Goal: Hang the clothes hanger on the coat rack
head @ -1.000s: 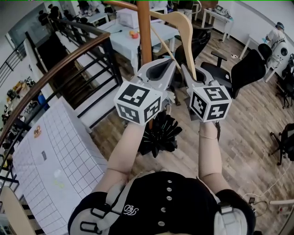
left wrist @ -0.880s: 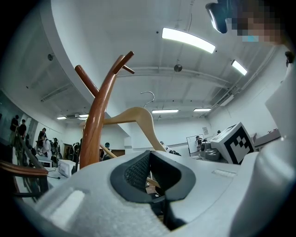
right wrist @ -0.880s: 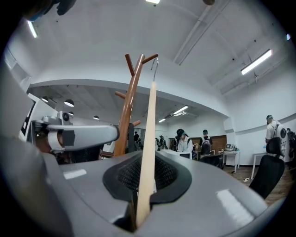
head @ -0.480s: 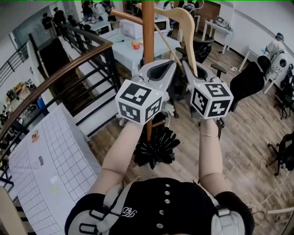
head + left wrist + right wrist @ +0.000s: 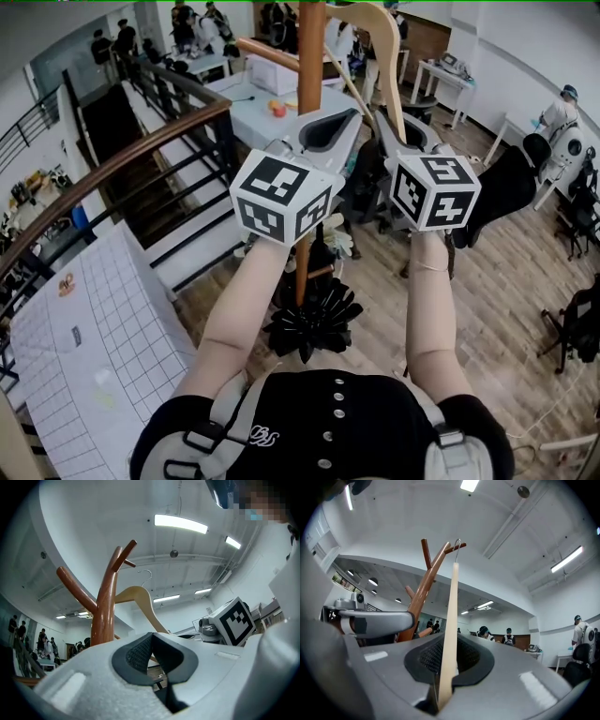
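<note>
Hanger (image 5: 379, 37) held up beside coat rack (image 5: 312, 56), not hung

Far left, head view: brown stair railing (image 5: 122, 155) and white gridded board (image 5: 103, 328) down on the floor.

Left gripper (image 5: 359, 112) (image 5: 151, 637): raised next to the rack's pole. Jaws closed, dark pads meeting, nothing between them.

Coat rack: glossy red-brown wooden pole with pegs branching upward near the top (image 5: 105, 606) (image 5: 424, 592). Black ruffled base (image 5: 309, 323) on the wood floor below the forearms.

Hanger: pale, unpainted wood, a smooth curved shoulder with a thin metal hook (image 5: 147, 573) (image 5: 457, 543) at the crown. No garment on it. It stands just right of the pole, upright, its lower arm running down into the right gripper. In the left gripper view the hook sits apart from the pegs, to their right; in the right gripper view it lines up with a peg tip, and contact cannot be told there.

Right gripper (image 5: 389, 120) (image 5: 450, 639): jaws clamped on the hanger's wooden arm, which passes straight up between the pads.

Against the earlier head-view frames: both marker cubes ride higher, the hanger's shoulder now reaches the top edge, and more of the black base shows under the arms. The hold on the hanger looks unchanged.
</note>
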Tool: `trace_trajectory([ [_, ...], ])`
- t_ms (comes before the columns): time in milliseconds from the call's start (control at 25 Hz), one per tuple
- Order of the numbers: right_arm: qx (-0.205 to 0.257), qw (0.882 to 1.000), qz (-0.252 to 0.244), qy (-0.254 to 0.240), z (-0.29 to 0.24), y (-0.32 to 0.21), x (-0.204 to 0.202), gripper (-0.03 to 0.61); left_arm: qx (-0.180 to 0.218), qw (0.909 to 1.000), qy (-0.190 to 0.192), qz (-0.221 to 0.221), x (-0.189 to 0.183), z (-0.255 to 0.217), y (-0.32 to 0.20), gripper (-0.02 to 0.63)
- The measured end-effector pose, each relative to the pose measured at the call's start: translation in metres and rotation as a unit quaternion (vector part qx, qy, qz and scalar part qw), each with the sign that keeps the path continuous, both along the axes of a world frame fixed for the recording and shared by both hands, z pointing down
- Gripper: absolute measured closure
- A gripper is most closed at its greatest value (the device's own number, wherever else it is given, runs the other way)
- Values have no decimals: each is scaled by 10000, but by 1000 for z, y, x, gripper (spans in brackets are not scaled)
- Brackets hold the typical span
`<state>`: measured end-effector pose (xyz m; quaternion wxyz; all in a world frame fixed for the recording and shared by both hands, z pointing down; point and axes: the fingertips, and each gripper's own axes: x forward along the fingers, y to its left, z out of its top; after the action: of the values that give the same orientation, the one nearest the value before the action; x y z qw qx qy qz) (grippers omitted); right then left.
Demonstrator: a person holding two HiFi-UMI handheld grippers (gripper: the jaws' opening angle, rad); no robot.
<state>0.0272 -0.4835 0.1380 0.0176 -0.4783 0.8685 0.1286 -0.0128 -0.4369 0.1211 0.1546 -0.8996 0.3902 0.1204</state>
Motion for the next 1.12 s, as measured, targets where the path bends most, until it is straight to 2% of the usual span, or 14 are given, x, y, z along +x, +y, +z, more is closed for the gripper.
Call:
trace_trajectory([
  [320,248,9996,-51,123,-32,-6,-9,557,408,9991,-18,-75,-5,-35,6,615],
  [680,466,9988,-77,134,-67,-10,-11,557,688,9976,1,-94,-4,-61,12,615],
  [1120,577,9981,-37,213,-96,-21,-13,557,844,9963,95,-103,0,-76,14,615],
])
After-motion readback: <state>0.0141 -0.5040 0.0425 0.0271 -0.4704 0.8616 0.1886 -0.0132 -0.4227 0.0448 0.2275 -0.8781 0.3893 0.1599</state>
